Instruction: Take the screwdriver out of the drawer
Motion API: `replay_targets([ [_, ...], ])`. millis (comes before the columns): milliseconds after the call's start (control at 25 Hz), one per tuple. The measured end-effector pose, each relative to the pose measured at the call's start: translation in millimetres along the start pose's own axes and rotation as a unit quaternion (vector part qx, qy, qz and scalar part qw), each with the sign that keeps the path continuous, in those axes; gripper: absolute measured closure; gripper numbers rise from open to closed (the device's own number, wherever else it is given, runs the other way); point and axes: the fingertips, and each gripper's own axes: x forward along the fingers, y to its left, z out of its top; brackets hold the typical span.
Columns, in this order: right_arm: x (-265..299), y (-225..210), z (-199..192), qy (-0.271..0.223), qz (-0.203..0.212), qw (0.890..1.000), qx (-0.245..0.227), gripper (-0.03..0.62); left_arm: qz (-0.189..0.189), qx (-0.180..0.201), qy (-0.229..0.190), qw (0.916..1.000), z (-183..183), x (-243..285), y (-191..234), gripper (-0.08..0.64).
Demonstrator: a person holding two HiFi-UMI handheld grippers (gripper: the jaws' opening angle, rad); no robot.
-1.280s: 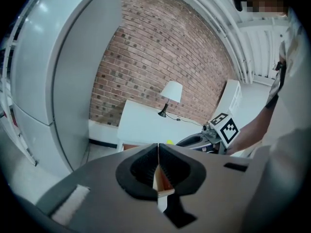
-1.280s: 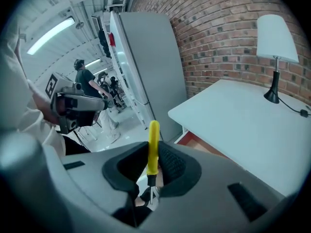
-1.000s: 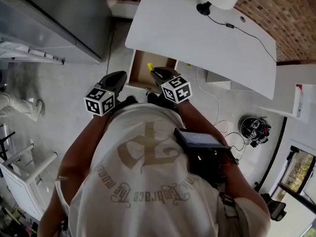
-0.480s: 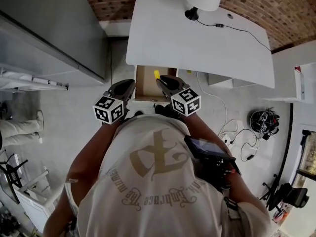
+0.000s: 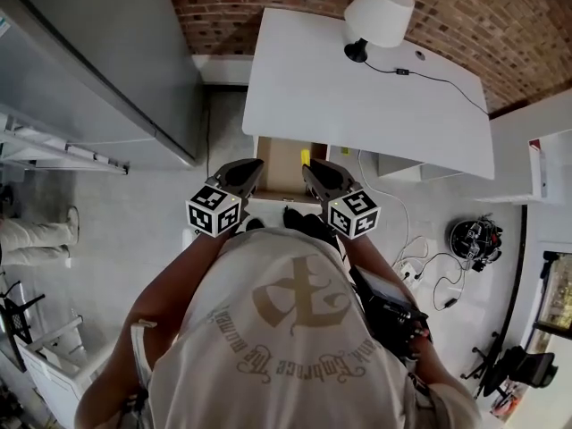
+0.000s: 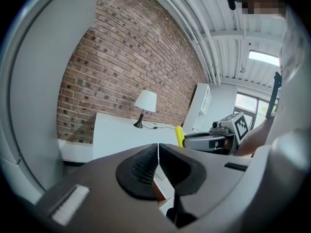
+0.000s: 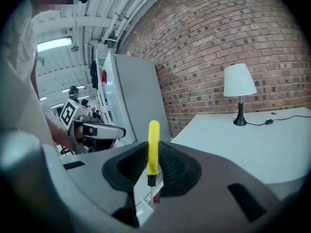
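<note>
Two handheld grippers sit side by side at the near edge of an open drawer [image 5: 279, 161], which juts out from under a white desk [image 5: 357, 88].

Left gripper [image 5: 249, 171]: in its own view the jaws are pressed together, the ribbed pads meeting along a thin seam with nothing between them. It lies over the drawer's left corner, apart from the right gripper.

Right gripper [image 5: 312, 170]: the jaws are clenched on the yellow handle of the screwdriver [image 7: 153, 147]. The pads [image 7: 171, 166] press on both sides of the handle's lower half.

Screwdriver: its long axis runs along the jaws, upright in the right gripper view. The rounded end of the handle sticks out past the jaw tips, away from the person. The thin metal shaft points back toward the gripper body, and its tip shows in the gap below the pads. From the head view only a short yellow stub shows, over the right part of the drawer and aimed at the desk. The left gripper view shows the same stub rising from the right gripper's tips at about desk-top height.

Surroundings: a white-shaded lamp [image 5: 379, 14] stands at the far edge of the desk, in front of a brick wall [image 5: 483, 16]. A grey cabinet [image 5: 98, 70] stands to the left.
</note>
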Motion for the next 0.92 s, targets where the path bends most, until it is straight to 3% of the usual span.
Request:
replay_targets([
  [560,0.6,9.1,-5.8,0.003,-0.014,1.0,0.012,0.54,0.005,-0.026,0.009,0.9996,-19.9,-12.4,14.0,0.548],
  [920,-9.6,-10.7,-11.5,-0.007,-0.039,0.998,0.051,0.54,-0.012,-0.026,0.03,0.9992,-32.4,0.1,7.8,0.548],
])
